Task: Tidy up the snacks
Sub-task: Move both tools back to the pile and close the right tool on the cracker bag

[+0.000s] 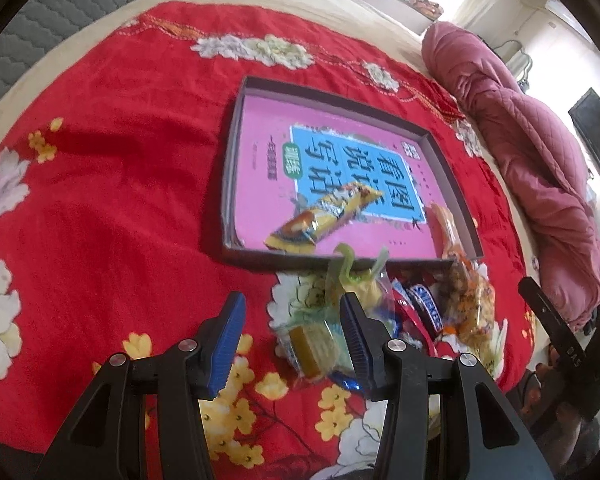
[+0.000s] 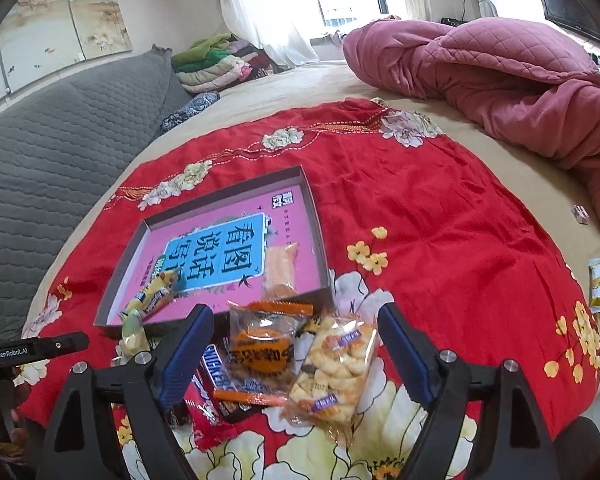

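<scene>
A shallow box [image 1: 340,101] [image 2: 313,216] lined with a pink and blue printed sheet lies on a red flowered cloth [image 1: 120,168] [image 2: 440,200]. Inside it are a yellow wrapped bar [image 1: 324,212] [image 2: 156,294] and an orange pack [image 1: 446,224] [image 2: 282,268]. Loose snacks are piled just in front of the box. My left gripper [image 1: 292,304] is open around a green-wrapped cake [image 1: 312,344], with a gap at its left pad. My right gripper [image 2: 294,312] stands wide open over an orange round-cake pack [image 2: 260,348], a bag of yellow crackers [image 2: 336,368] [image 1: 472,308] and a Snickers bar [image 2: 216,368] [image 1: 426,306].
A bunched pink quilt [image 1: 540,160] [image 2: 500,64] lies along the bed's right side. A grey quilted pad [image 2: 60,140] and folded blankets [image 2: 220,60] sit at the left and back. Small green and yellow packs [image 2: 598,284] lie at the cloth's right edge. A pale green pack [image 2: 134,332] rests by the box's near corner.
</scene>
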Available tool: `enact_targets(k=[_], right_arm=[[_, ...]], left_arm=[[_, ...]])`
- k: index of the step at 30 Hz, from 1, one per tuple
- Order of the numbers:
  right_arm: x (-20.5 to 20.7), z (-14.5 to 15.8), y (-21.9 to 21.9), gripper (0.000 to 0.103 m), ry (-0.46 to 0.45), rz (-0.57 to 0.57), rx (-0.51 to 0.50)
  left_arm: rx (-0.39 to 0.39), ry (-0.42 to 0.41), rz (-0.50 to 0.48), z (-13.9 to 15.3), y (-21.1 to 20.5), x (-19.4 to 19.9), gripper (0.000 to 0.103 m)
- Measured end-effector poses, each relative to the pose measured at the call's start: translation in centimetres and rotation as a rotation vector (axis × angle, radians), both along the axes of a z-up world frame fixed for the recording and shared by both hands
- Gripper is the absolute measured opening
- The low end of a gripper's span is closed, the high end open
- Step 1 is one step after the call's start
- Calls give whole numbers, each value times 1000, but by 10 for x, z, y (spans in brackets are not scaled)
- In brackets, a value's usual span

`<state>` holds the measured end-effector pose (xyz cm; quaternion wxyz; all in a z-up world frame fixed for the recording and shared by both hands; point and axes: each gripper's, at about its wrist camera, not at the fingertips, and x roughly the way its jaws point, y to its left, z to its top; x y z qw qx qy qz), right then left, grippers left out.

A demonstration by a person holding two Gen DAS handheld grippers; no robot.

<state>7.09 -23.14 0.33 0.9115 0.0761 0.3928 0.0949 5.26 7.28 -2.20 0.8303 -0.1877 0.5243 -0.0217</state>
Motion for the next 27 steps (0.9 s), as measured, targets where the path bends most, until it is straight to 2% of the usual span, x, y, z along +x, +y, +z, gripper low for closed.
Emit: enact_targets(k=[17,27], right_arm=[[-7,-6,3,84,29,5,-36],[-2,-21,-1,84,93,-24,-69]], left_arm=[[-45,72,-49,-18,-18,-9,51],[-65,89,-44,-25,-19,-7,51]])
